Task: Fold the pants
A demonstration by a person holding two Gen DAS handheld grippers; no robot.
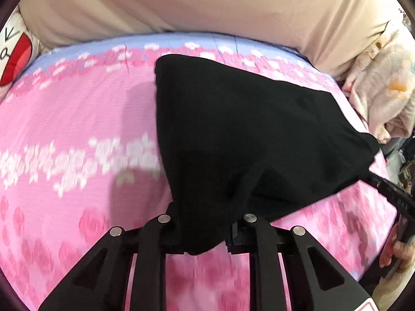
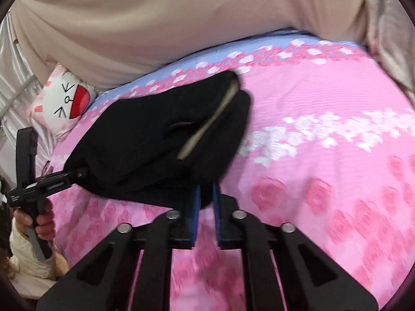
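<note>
Black pants (image 1: 246, 129) hang folded and stretched between both grippers above a pink floral bed sheet (image 1: 77, 119). In the left wrist view my left gripper (image 1: 205, 235) is shut on one bunched corner of the cloth, which hides the fingertips. My right gripper (image 1: 376, 178) grips the other corner at the right edge. In the right wrist view the blue pads (image 2: 197, 202) of my right gripper (image 2: 206, 197) pinch the pants (image 2: 155, 142) at their lower edge. A pale waistband lining (image 2: 215, 119) shows. My left gripper (image 2: 83, 172) holds the far left corner.
The bed sheet (image 2: 324, 168) spreads out to the right of the pants. A beige cloth (image 1: 207, 2) drapes along the bed's far side. A cartoon-face pillow (image 2: 64, 101) lies at the far left, and a pile of pale clothes (image 1: 384, 96) at the right. A hand (image 2: 39, 220) grips the left handle.
</note>
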